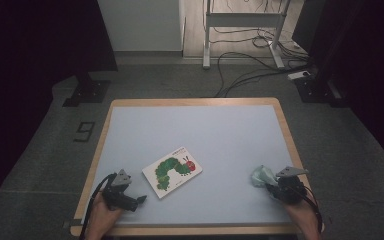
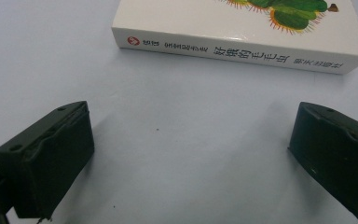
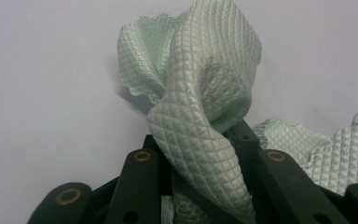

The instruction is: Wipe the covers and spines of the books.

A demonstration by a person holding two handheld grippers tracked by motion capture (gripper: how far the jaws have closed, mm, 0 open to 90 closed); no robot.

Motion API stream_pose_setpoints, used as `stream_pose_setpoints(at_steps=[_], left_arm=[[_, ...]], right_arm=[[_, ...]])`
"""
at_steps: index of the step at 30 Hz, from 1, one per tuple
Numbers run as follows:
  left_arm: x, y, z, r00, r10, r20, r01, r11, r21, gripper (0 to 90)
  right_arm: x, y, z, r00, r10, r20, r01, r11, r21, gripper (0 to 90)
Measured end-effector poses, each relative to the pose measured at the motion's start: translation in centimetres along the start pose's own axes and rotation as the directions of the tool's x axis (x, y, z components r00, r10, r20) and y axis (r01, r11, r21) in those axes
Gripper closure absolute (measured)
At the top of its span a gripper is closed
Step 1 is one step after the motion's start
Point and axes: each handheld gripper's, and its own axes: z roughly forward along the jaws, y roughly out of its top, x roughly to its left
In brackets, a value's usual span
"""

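A white picture book (image 1: 172, 171) with a green caterpillar on its cover lies flat near the table's front middle. Its spine (image 2: 233, 51) faces my left gripper (image 1: 141, 199), which rests low at the front left, open, a short way from the book with bare table between its fingers (image 2: 51, 163). At the front right a pale green quilted cloth (image 1: 263, 175) is bunched up. My right gripper (image 1: 270, 187) is shut on the cloth (image 3: 200, 107); a fold of it rises out from between the jaws and curls over them.
The pale blue table top (image 1: 205, 135) has a wooden rim (image 1: 100, 145). Beyond the far edge are a grey floor, a white stand's legs (image 1: 240, 35) and loose cables (image 1: 250, 70). Dark curtains hang at both sides.
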Motion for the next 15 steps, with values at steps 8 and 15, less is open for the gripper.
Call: stream_pose_setpoints(at_steps=[8, 15], left_arm=[[0.0, 0.0, 0.0, 1.0, 0.0, 0.001, 0.0, 1.0, 0.0, 0.0], [0.0, 0.0, 0.0, 1.0, 0.0, 0.001, 0.0, 1.0, 0.0, 0.0]], right_arm=[[0.9, 2.0, -0.6, 0.9986, -0.015, -0.051, 0.011, 0.998, -0.068, 69.8], [1.8, 3.8, -0.1, 0.9953, -0.045, -0.085, 0.036, 0.994, -0.105, 69.4]])
